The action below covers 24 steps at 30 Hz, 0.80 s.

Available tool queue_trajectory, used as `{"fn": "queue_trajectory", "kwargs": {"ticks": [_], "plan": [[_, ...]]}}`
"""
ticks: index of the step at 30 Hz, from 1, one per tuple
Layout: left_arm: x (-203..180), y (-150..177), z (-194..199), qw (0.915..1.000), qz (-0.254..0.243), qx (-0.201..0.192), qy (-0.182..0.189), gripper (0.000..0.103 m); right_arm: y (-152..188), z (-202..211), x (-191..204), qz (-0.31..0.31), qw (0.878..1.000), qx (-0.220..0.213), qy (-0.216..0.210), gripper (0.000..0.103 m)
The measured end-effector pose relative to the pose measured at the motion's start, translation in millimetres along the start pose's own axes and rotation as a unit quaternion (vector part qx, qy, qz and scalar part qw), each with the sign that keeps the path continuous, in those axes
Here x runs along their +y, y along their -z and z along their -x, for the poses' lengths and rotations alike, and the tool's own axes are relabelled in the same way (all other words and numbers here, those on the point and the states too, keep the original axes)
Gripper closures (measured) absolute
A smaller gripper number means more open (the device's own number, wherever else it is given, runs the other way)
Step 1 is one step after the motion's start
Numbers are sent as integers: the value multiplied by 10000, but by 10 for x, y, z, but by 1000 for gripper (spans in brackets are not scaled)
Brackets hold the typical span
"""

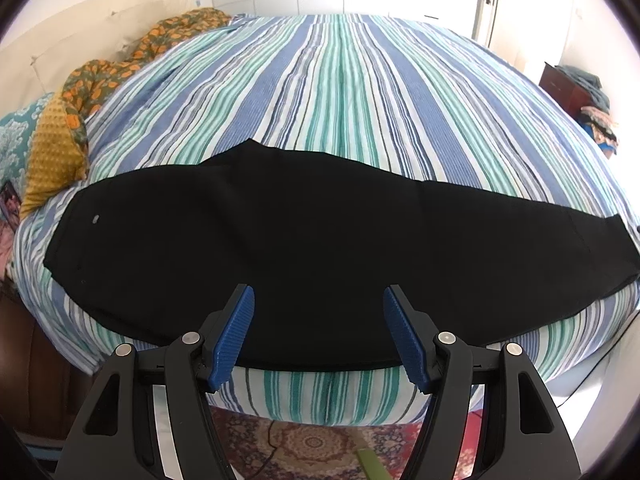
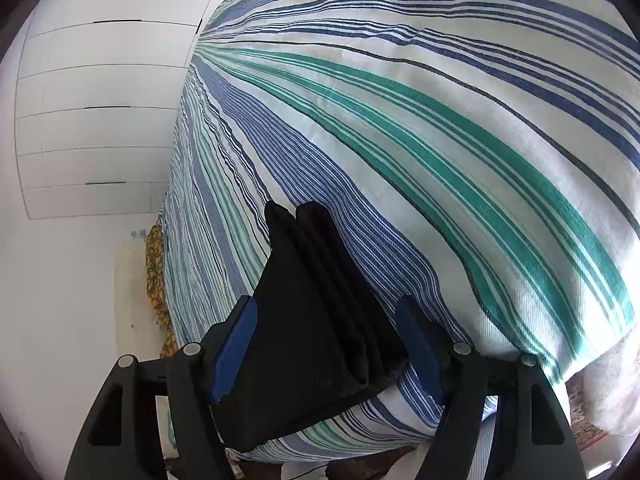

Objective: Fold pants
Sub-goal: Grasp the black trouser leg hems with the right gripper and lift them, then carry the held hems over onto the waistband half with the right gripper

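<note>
The pants (image 1: pixel 320 256) lie along the bed's (image 1: pixel 340 92) near edge, both grippers' (image 1: pixel 319 312) (image 2: pixel 326 320) jaws wide, the right straddling the cuff end, ready to fold.

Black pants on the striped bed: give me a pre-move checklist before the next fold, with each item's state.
1. Black fabric pants lie flat, already folded lengthwise along the near edge of the striped blue, green and white bedspread: ok.
2. Left gripper open, above the pants' middle, holding nothing: ok.
3. Right gripper open, fingers straddling the leg-end: ok.
4. Leg-end layers stacked evenly: not ok, the hems sit staggered.
5. Right fingers actually touching the cloth: cannot tell.
6. Landing area by the waist end free of the mustard knobbly pillow: ok, they are apart.
</note>
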<state>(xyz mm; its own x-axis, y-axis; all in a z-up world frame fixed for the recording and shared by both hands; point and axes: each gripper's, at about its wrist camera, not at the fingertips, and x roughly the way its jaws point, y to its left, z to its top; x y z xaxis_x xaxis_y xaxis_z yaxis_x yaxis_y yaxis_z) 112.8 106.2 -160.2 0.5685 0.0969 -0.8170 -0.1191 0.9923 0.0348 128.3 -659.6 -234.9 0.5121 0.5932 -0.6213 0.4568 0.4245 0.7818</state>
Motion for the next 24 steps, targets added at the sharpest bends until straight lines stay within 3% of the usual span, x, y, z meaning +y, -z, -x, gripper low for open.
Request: {"fn": "queue_trajectory", "kwargs": {"ticks": [3, 5, 6, 8, 9, 12, 15, 18, 24], "plan": [[-33, 2, 20, 9999, -89, -55, -31, 34, -62, -178, 188, 454, 9956, 663, -478, 31], [-44, -1, 3, 9999, -112, -32, -43, 34, -43, -304, 275, 655, 9909, 1054, -514, 36], [-48, -2, -11, 9999, -107, -6, -36, 34, -38, -359, 291, 734, 9906, 1128, -234, 40], [-55, -5, -27, 9999, -103, 27, -20, 34, -25, -470, 295, 923, 9870, 1226, 486, 64], [-58, -6, -22, 9999, -116, 17, -18, 34, -12, -495, 288, 907, 9869, 1185, 615, 77], [-52, -8, -5, 9999, -138, -48, -34, 34, 71, -412, 456, 1272, 9874, 856, 388, 85], [-7, -8, -33, 10000, -37, -30, -12, 33, 238, -308, 640, 1159, 9896, 713, -467, 87], [57, 8, -77, 9999, 157, 24, 55, 33, 535, -229, 936, 1189, 9806, 749, -1365, 87], [239, 98, -69, 9988, 474, -32, 151, 33, 1237, -447, 1720, 928, 9352, 1099, -3236, 87]]}}
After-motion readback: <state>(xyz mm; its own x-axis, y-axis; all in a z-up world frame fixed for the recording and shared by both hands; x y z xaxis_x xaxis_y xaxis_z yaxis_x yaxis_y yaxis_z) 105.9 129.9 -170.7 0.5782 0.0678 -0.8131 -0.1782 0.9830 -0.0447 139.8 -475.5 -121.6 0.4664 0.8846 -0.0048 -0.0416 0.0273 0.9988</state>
